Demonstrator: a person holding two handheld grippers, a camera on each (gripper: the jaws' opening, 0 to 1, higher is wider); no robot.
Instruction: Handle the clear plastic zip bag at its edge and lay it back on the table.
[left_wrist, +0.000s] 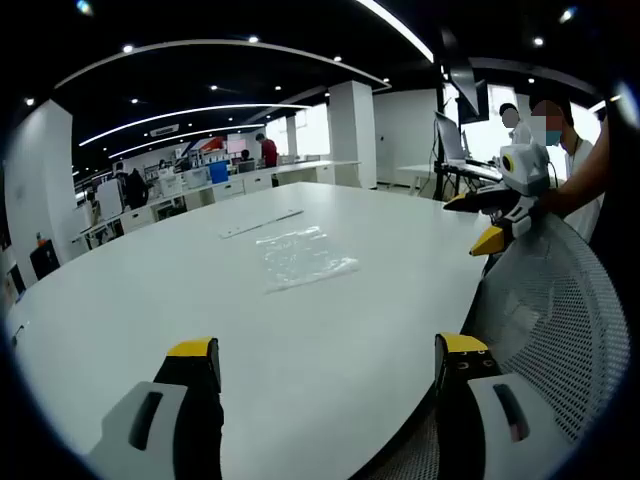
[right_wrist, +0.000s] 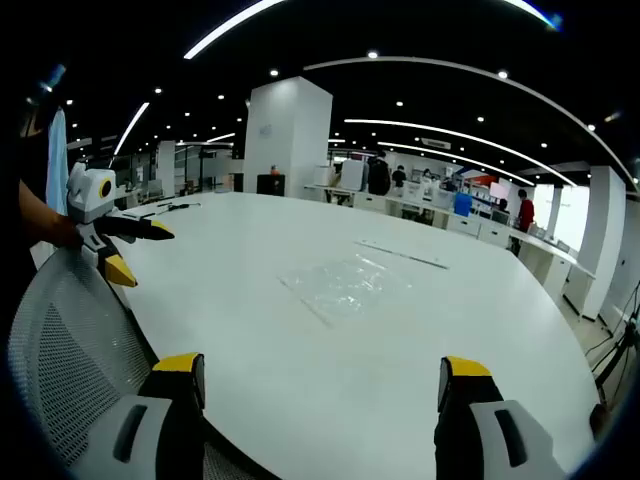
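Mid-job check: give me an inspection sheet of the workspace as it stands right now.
Surface: white table, bare around the bag.
Job's things: clear zip bag lying flat mid-table, untouched.
Clutter: thin clear strip beyond the bag.
Grippers: left claw open, short of the bag; right claw open, also short of it.
Cables: nothing seen on the table.
Surroundings: mesh chair back at the table edge; open office with desks, people and a white pillar.

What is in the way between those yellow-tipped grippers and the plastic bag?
Nothing visible. The clear zip bag lies flat on the white table, with bare tabletop between it and both open grippers, left and right.
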